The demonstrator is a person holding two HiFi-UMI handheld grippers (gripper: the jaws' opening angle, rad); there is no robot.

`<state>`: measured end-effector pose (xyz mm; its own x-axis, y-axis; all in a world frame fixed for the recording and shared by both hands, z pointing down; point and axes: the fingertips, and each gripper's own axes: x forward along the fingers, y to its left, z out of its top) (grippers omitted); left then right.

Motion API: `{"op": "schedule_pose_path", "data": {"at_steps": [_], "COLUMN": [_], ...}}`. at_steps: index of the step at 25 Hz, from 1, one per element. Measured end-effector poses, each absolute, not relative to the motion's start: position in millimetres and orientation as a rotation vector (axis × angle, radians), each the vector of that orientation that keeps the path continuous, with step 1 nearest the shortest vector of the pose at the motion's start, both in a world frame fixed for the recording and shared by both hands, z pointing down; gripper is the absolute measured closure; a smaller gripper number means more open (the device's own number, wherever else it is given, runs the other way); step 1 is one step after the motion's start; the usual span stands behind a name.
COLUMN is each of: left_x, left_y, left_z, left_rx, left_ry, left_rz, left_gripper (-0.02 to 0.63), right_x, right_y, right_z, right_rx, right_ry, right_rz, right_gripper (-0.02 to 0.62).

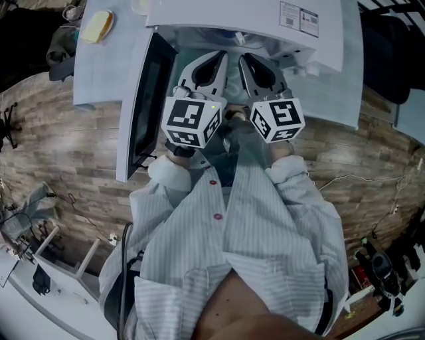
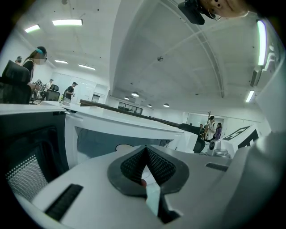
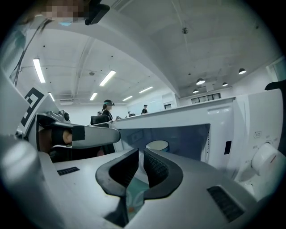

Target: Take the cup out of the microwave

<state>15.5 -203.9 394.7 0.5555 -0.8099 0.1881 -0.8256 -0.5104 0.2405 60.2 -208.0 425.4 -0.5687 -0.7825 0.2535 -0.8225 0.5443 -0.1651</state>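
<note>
The white microwave point(image 1: 265, 20) stands with its door point(image 1: 143, 99) swung open to the left. In the right gripper view a white cup point(image 3: 157, 145) sits upright inside the cavity, just beyond my jaws. The left gripper view shows only a pale sliver of that cup point(image 2: 126, 147) over the jaws. My left gripper point(image 1: 216, 63) and right gripper point(image 1: 249, 65) are side by side at the mouth of the cavity, pointing in. Both are shut with nothing between the pads, and neither touches the cup. From the right gripper view, the left gripper point(image 3: 89, 134) shows as a grey bar at the left.
The microwave rests on a white table point(image 1: 99, 73) with a yellow object point(image 1: 96, 26) at its far left. The control knob point(image 3: 263, 159) is to the right of the cavity. The open door point(image 2: 27, 152) stands close on my left. People stand far off in the room.
</note>
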Motion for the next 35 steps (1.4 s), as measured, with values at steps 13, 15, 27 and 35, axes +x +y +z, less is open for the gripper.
{"op": "schedule_pose_path", "data": {"at_steps": [13, 15, 27, 35], "left_x": [14, 14, 6, 2], "left_y": [-211, -214, -221, -224], "left_z": [403, 404, 415, 419], "left_rx": [2.512, 2.514, 2.501, 2.498], "left_ry": [-1.332, -1.335, -1.35, -1.349], "left_rz": [0.085, 0.084, 0.103, 0.115], "left_gripper": [0.597, 0.597, 0.597, 0.597], "right_x": [60, 61, 68, 62], "right_y": [-225, -230, -257, -265], "right_z": [451, 456, 490, 504], "right_rx": [1.42, 1.427, 1.489, 1.473], "right_ry": [-2.575, -2.563, -2.479, -2.459], "right_rz": [0.393, 0.387, 0.392, 0.397], "right_gripper": [0.471, 0.464, 0.442, 0.442]}}
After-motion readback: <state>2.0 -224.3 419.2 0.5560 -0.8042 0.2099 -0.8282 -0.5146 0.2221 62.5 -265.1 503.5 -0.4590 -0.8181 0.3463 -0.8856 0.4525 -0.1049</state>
